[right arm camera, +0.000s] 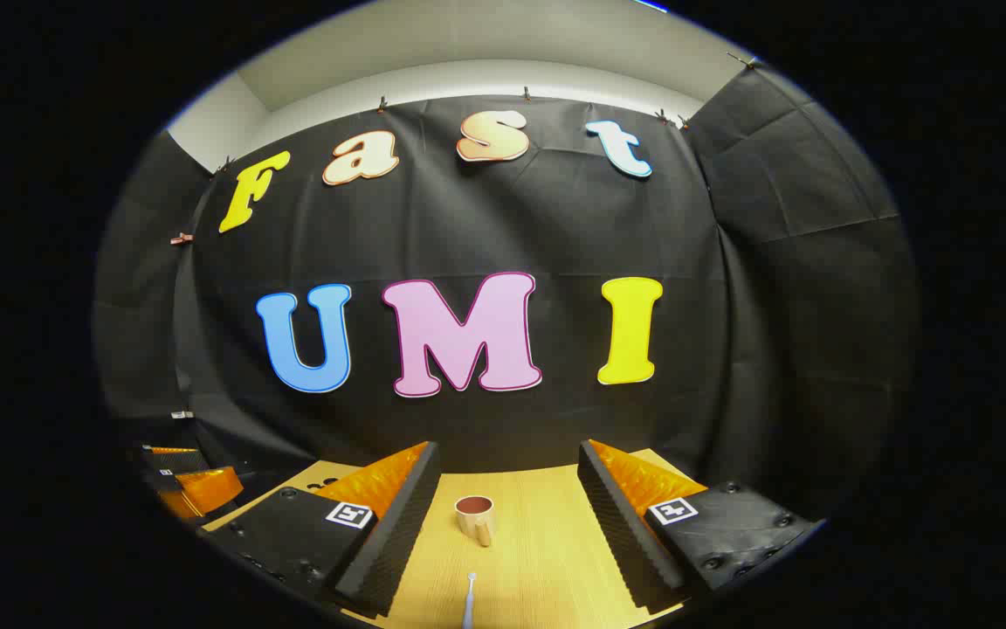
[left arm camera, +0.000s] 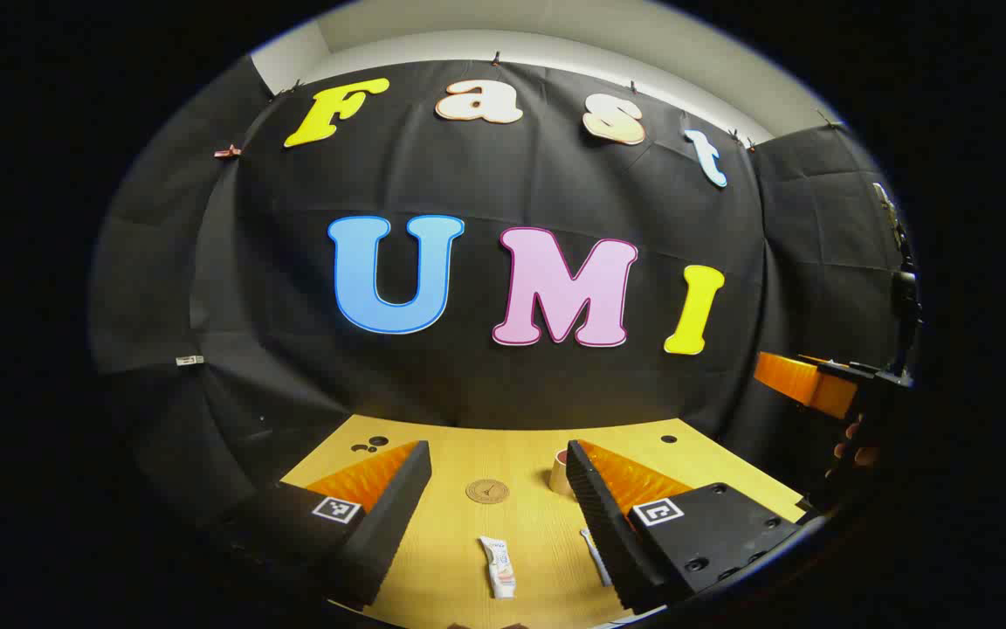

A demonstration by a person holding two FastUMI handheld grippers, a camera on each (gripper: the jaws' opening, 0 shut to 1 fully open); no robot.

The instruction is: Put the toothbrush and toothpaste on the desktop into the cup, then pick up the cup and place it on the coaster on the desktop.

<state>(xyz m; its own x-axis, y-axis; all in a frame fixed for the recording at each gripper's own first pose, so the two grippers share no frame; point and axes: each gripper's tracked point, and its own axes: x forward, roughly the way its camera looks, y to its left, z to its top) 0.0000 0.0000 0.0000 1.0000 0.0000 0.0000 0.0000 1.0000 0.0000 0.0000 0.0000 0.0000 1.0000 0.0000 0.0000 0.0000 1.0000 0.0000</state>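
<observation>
Wooden desk (left arm camera: 547, 441) holds toothpaste (left arm camera: 499, 566), toothbrush (right arm camera: 469, 603) and cup (right arm camera: 475, 518) ahead of both empty tools (left arm camera: 496, 489) (right arm camera: 507, 515), fingers apart, ready to pick.

Wooden desktop (left arm camera: 459, 533) (light grain) carries toothpaste (left arm camera: 499, 566), toothbrush (left arm camera: 595, 556), cup (right arm camera: 475, 517), coaster (left arm camera: 487, 491).

the cup (left arm camera: 561, 473) sits half hidden behind the left claw (left arm camera: 498, 485) (its right finger); toothbrush (right arm camera: 469, 603) seemingly cut off below.
</observation>
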